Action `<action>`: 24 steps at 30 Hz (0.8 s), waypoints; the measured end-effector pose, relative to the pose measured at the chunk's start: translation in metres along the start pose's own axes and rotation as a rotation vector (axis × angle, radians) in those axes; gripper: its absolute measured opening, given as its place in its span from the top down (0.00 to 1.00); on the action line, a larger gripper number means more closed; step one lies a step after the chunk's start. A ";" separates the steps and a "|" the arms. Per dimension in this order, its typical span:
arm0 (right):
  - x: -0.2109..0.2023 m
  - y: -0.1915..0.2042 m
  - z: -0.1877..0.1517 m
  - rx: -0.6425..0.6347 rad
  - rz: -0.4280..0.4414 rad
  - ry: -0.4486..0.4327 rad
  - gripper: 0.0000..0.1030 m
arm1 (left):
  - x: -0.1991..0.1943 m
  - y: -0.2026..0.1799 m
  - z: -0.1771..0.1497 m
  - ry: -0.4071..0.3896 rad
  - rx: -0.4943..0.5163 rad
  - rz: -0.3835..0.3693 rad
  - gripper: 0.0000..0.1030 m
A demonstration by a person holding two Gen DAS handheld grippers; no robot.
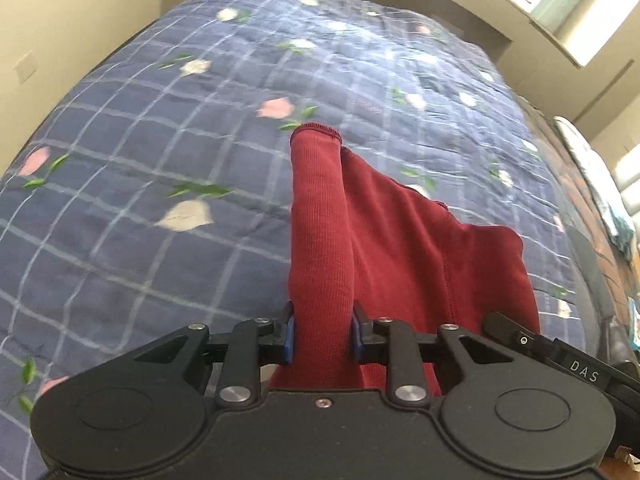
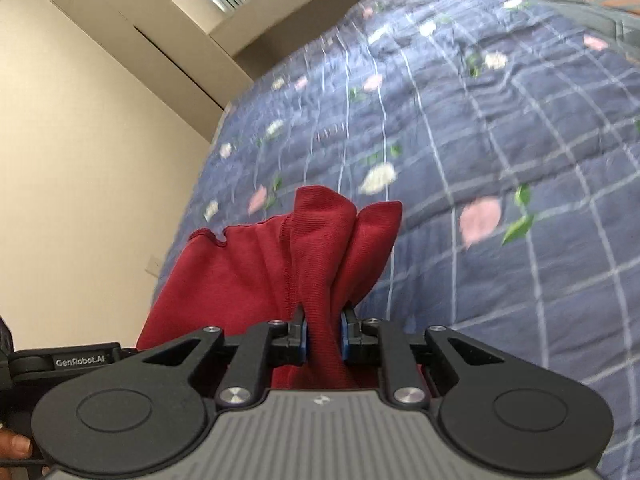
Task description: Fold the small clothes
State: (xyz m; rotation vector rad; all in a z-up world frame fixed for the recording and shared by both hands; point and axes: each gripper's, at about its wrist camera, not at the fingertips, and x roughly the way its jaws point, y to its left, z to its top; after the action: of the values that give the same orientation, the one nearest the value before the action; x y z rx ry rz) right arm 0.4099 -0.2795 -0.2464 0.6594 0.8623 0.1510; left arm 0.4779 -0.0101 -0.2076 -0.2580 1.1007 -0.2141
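Observation:
A dark red knit garment (image 1: pixel 404 240) hangs lifted above the bed. My left gripper (image 1: pixel 323 332) is shut on a bunched fold of it, the blue pads pressing the cloth from both sides; one rolled part with a stitched hem sticks forward past the fingers. In the right wrist view the same red garment (image 2: pixel 256 268) spreads to the left, and my right gripper (image 2: pixel 324 336) is shut on another gathered fold of it. The other gripper's black body (image 1: pixel 560 352) shows at the right edge of the left wrist view, close by.
Below lies a bed with a blue checked quilt (image 1: pixel 160 152) printed with pink and white flowers. Beige walls (image 2: pixel 80 160) and a window (image 1: pixel 588 4) stand beyond the bed. A person's fingers (image 2: pixel 14 446) show at the lower left of the right wrist view.

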 end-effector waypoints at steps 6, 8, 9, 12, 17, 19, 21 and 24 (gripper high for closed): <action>0.021 -0.018 -0.022 0.135 -0.102 0.058 0.82 | 0.021 0.041 -0.019 0.093 -0.063 -0.001 0.72; 0.022 -0.031 -0.025 0.192 -0.111 0.058 0.80 | 0.024 0.045 -0.027 0.096 -0.065 -0.010 0.69; 0.021 -0.035 -0.026 0.205 -0.121 0.058 0.78 | 0.024 0.048 -0.030 0.088 -0.066 -0.016 0.65; 0.018 -0.039 -0.028 0.188 -0.157 0.054 0.65 | 0.029 0.053 -0.037 0.090 -0.067 -0.003 0.59; 0.009 -0.034 -0.035 0.146 -0.205 0.036 0.50 | 0.029 0.053 -0.040 0.089 -0.062 0.029 0.45; 0.005 -0.033 -0.037 0.133 -0.219 0.029 0.47 | 0.026 0.051 -0.039 0.084 -0.056 0.054 0.33; 0.001 -0.029 -0.037 0.102 -0.238 0.017 0.44 | 0.021 0.048 -0.040 0.074 -0.037 0.078 0.30; -0.014 -0.021 -0.038 0.054 -0.244 -0.012 0.38 | 0.011 0.043 -0.041 0.063 -0.017 0.106 0.23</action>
State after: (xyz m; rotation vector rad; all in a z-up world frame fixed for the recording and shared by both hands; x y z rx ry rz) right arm 0.3693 -0.2833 -0.2675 0.5994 0.9305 -0.0957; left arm 0.4477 0.0229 -0.2480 -0.2088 1.1760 -0.1189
